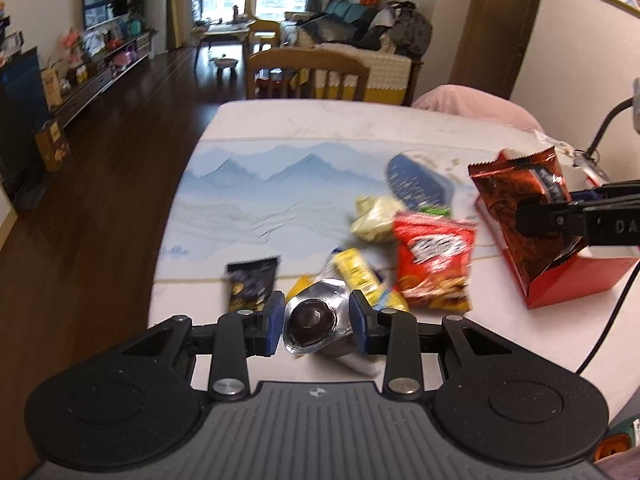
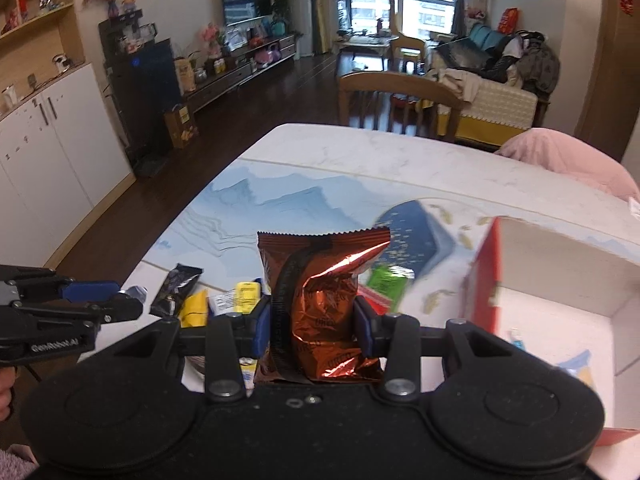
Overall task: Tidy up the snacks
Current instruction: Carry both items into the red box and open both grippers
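My left gripper (image 1: 317, 322) is shut on a silver foil snack packet (image 1: 316, 320), held just above the table's near edge. My right gripper (image 2: 313, 326) is shut on a copper-red foil snack bag (image 2: 320, 300), held upright beside the open red box (image 2: 560, 280). In the left wrist view the same bag (image 1: 520, 208) hangs at the red box (image 1: 568, 280), with the right gripper's fingers (image 1: 536, 216) on it. Loose on the table lie a red chip bag (image 1: 434, 260), a yellow packet (image 1: 358, 276), a black packet (image 1: 252, 284) and a pale bag (image 1: 376, 218).
A white table with a blue mountain-print mat (image 1: 280, 200) carries the snacks. A blue pouch (image 1: 416, 184) lies behind the pile. A green packet (image 2: 390, 280) lies near the box. A wooden chair (image 1: 306, 76) stands at the far edge. A pink cushion (image 1: 480, 108) is far right.
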`<state>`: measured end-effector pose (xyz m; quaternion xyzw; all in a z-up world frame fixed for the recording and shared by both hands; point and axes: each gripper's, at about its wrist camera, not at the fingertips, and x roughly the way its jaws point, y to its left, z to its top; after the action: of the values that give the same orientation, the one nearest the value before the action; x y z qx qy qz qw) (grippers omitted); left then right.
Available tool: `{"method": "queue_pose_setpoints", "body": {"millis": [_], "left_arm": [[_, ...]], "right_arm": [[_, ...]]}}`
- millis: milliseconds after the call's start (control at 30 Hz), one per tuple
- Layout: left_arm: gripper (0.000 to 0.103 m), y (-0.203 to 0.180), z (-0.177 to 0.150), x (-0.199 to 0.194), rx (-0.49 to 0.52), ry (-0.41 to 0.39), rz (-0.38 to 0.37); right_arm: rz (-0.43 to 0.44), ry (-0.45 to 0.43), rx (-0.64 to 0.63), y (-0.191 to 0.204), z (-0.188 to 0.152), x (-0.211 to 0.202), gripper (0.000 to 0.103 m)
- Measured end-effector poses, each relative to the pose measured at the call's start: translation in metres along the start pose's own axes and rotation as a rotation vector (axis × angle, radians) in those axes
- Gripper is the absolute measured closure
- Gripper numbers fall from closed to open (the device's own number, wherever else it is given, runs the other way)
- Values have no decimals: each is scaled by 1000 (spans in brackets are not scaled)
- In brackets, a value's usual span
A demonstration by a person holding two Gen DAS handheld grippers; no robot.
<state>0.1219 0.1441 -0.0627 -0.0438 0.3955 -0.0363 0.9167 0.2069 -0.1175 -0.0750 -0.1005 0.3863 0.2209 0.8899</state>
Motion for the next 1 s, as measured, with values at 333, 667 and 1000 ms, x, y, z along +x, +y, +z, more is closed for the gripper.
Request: {"method": "queue_pose_setpoints", "body": {"millis": [333, 667, 1000], "left_arm": [[69, -79, 36, -10, 116, -54, -66], [69, -178, 69, 13, 234, -60, -156], [69, -269, 83, 62, 303, 17, -223]], "right_arm": [[-75, -63, 65, -66, -8, -34, 63], [-153, -72, 133, -146, -23, -46, 63], [-195, -3, 141, -224, -40, -39, 63]]}}
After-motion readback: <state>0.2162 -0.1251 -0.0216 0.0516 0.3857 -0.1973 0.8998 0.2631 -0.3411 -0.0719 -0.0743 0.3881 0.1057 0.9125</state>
